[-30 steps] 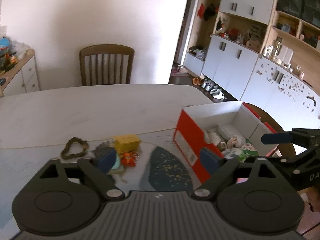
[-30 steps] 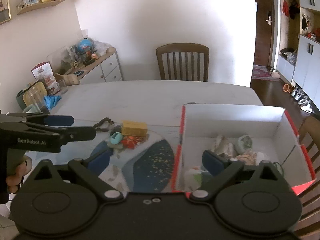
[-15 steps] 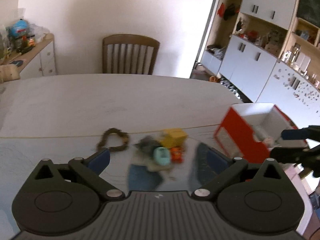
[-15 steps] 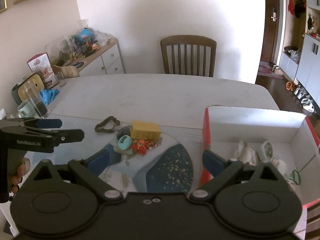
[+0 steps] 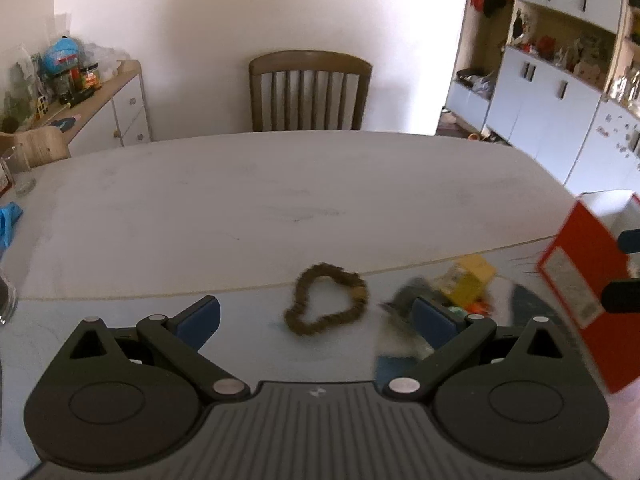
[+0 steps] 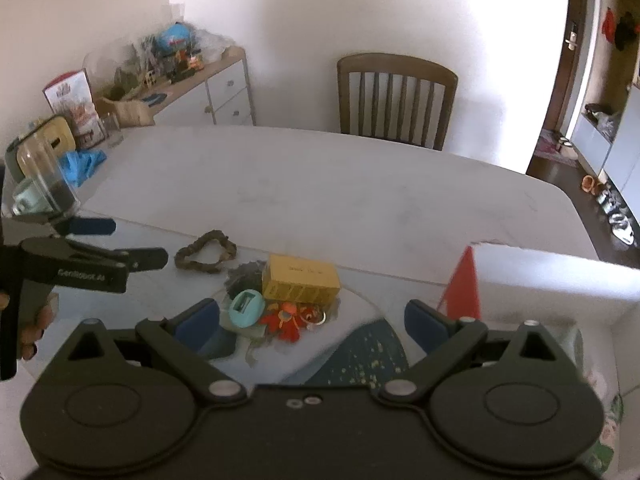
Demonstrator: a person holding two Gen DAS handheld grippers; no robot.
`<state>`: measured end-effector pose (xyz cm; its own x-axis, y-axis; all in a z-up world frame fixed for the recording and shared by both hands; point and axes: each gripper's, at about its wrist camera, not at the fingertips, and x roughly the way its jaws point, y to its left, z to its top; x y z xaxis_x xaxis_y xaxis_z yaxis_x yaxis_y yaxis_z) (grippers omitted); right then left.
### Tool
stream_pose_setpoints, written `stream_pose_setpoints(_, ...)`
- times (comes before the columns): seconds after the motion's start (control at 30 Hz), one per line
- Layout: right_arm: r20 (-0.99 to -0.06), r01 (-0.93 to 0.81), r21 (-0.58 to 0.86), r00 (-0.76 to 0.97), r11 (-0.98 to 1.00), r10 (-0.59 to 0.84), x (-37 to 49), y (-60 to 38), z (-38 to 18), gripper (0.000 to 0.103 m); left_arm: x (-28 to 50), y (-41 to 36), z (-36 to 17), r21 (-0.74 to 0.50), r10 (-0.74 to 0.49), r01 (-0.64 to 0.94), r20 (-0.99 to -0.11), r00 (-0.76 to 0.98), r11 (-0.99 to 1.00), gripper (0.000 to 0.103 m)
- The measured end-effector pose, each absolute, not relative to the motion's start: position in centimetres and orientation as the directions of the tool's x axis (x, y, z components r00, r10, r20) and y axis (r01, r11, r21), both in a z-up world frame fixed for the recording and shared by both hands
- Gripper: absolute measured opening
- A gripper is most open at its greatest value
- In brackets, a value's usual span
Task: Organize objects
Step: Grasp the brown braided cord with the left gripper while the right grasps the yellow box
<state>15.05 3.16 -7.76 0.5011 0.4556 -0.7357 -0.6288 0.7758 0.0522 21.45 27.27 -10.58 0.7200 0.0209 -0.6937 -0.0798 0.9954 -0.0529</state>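
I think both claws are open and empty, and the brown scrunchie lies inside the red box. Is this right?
Not quite. The brown scrunchie lies on the table, outside the red box, left of the yellow box; the left wrist view shows it. The left claw and right claw are indeed open and empty.

One brown scrunchie (image 6: 206,256), one yellow box (image 6: 301,279), one teal oval case (image 6: 247,308), one orange figure keychain (image 6: 289,320), one red-and-white cardboard box (image 6: 552,280), one wooden chair (image 6: 396,100), two grippers, both open-jawed
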Motion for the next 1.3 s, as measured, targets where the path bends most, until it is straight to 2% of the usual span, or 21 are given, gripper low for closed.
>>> stream_pose_setpoints(0.37, -0.775, -0.652, 0.021, 0.468, 0.758, 0.424, 17.7, 6.5, -10.9, 0.098, 25.0, 28.7, -14.3, -0.022, 0.045, -0.089, -0.726, 0.686, 0.996, 0.103)
stream_pose_setpoints(0.6, -0.795, -0.629, 0.04, 0.45, 0.777, 0.405, 20.0, 7.7, -12.9, 0.093, 25.8, 29.3, -15.4, -0.057, 0.03, -0.106, -0.735, 0.677, 0.993, 0.102)
stream_pose_setpoints(0.7, -0.803, -0.608, 0.068, 0.438, 0.791, 0.405, 21.0, 7.7, -13.6, 0.093, 26.0, 29.7, -15.7, -0.076, 0.024, -0.12, -0.744, 0.668, 0.99, 0.09)
stream_pose_setpoints(0.77, -0.802, -0.604, 0.081, 0.433, 0.793, 0.412, 21.4, 7.8, -13.9, 0.093, 26.2, 30.0, -16.0, -0.09, 0.015, -0.125, -0.751, 0.66, 0.988, 0.072)
stream_pose_setpoints(0.83, -0.803, -0.606, 0.079, 0.432, 0.792, 0.411, 21.6, 7.9, -14.1, 0.093, 26.2, 30.0, -16.3, -0.088, 0.015, -0.125, -0.756, 0.654, 0.988, 0.064)
stream_pose_setpoints(0.9, -0.802, -0.607, 0.076, 0.434, 0.791, 0.41, 21.7, 8.1, -14.4, 0.093, 26.2, 29.8, -16.4, -0.087, 0.014, -0.121, -0.754, 0.656, 0.989, 0.064)
stream_pose_setpoints(0.93, -0.804, -0.608, 0.081, 0.429, 0.79, 0.412, 21.8, 8.1, -14.5, 0.093, 26.2, 29.8, -16.4, -0.089, 0.01, -0.116, -0.752, 0.659, 0.989, 0.059)
stream_pose_setpoints(0.97, -0.805, -0.606, 0.089, 0.424, 0.79, 0.415, 21.9, 8.1, -14.7, 0.093, 26.1, 29.7, -16.3, -0.091, 0.004, -0.109, -0.751, 0.66, 0.99, 0.049)
stream_pose_setpoints(1.03, -0.806, -0.604, 0.097, 0.418, 0.791, 0.418, 22.1, 8.3, -14.9, 0.093, 26.2, 29.5, -16.3, -0.081, 0.0, -0.093, -0.754, 0.657, 0.992, 0.039)
stream_pose_setpoints(1.23, -0.812, -0.615, 0.121, 0.39, 0.78, 0.433, 22.2, 8.7, -15.3, 0.083, 26.2, 28.7, -16.2, -0.084, -0.024, -0.06, -0.755, 0.655, 0.995, 0.015)
stream_pose_setpoints(1.3, -0.815, -0.622, 0.122, 0.382, 0.773, 0.435, 22.2, 8.8, -15.4, 0.076, 26.2, 28.6, -16.2, -0.095, -0.031, -0.062, -0.757, 0.652, 0.994, 0.011)
